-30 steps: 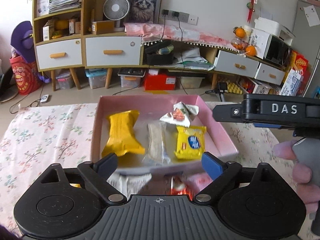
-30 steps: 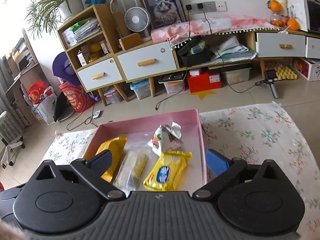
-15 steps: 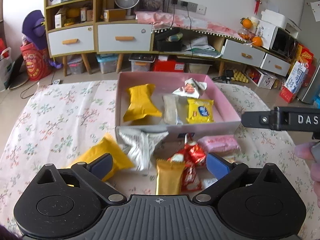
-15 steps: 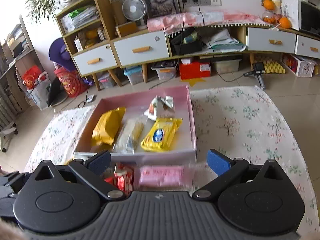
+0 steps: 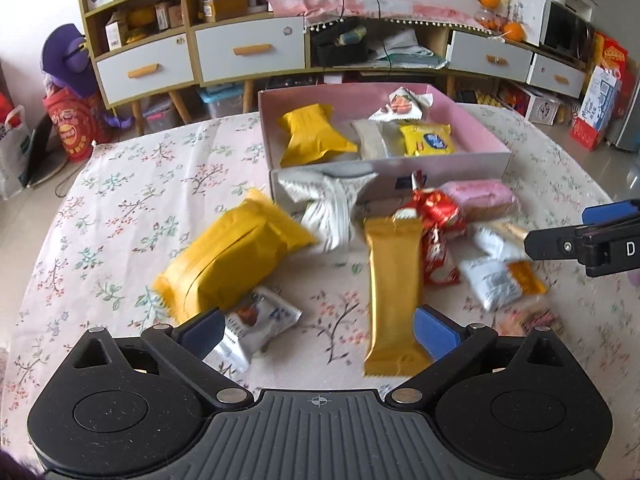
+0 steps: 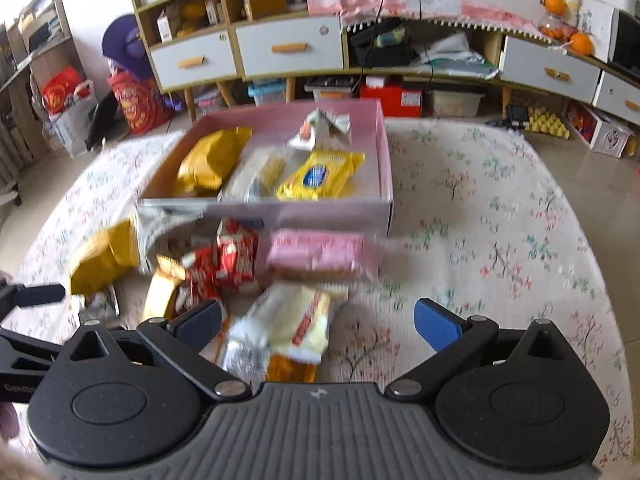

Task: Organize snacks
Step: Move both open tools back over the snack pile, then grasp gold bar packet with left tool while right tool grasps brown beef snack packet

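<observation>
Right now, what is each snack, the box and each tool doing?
Pink box: open, holding four snacks.
Gold bar: flat on the cloth, outside the box.
Big yellow pack: on the cloth.
Pink wafer pack: beside the box.
Left tool: open, empty.
Right tool: open, empty.

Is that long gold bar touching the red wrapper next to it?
Touching. In the left wrist view the gold bar's upper end overlaps the red wrapper, with no tablecloth showing between them.

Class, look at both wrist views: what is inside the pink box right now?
Inside the pink box lie a yellow-orange bag, a clear-wrapped biscuit pack, a yellow packet with a blue logo and a white crumpled wrapper. Anything beneath them is hidden.
</observation>
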The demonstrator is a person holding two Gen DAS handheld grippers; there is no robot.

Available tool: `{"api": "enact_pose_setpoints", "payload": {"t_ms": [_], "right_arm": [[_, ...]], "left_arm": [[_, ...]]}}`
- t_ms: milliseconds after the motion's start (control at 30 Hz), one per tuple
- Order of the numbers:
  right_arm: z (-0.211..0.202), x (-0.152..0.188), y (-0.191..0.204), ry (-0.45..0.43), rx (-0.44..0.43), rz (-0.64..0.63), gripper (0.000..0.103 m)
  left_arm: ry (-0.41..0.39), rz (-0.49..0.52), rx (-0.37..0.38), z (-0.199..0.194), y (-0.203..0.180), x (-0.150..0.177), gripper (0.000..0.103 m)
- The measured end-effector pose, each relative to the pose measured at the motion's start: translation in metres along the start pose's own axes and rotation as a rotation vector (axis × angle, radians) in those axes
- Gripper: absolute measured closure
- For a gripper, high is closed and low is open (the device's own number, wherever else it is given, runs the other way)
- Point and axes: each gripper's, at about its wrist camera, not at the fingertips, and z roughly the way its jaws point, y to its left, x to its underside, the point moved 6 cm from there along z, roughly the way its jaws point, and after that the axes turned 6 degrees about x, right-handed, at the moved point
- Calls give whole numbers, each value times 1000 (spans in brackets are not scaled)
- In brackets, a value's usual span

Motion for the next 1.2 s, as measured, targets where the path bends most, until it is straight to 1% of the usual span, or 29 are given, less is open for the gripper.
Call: {"api": "enact_pose_setpoints", "payload": {"t_ms": [100,300,500,600,733,900,967,1100,1167,1200], "right_arm": [[0,8,6,0,6,-52,0],[-2,29,22,7,-49,-152,0],[-5,53,33,-28,-64,-254,0],[-4,63,34,-43,-61,-276,0],[-5,70,31,-94,-79,-249,0],[-8,73,28,-138,-99,-232,0],[-6,73,28,-146,-105,-233,0],[-5,71,28,-149,-113,-232,1],[-5,71,28,-151,-118,-235,3],[-5,71,28,-152,-121,-237,5]], "left_arm": [[-20,6,20,0,1,7,2],[-83,4,97,3,-4,17,2],[-139,15,132,10,-9,24,2],[-157,1,155,14,-10,25,2],[-167,-8,181,19,-13,26,3],[-174,-16,218,23,-19,22,11],[-169,-15,223,26,-23,21,19],[-169,-18,225,28,-27,19,30],[-169,-30,229,28,-27,17,40],[-168,-36,229,28,-27,16,42]]}}
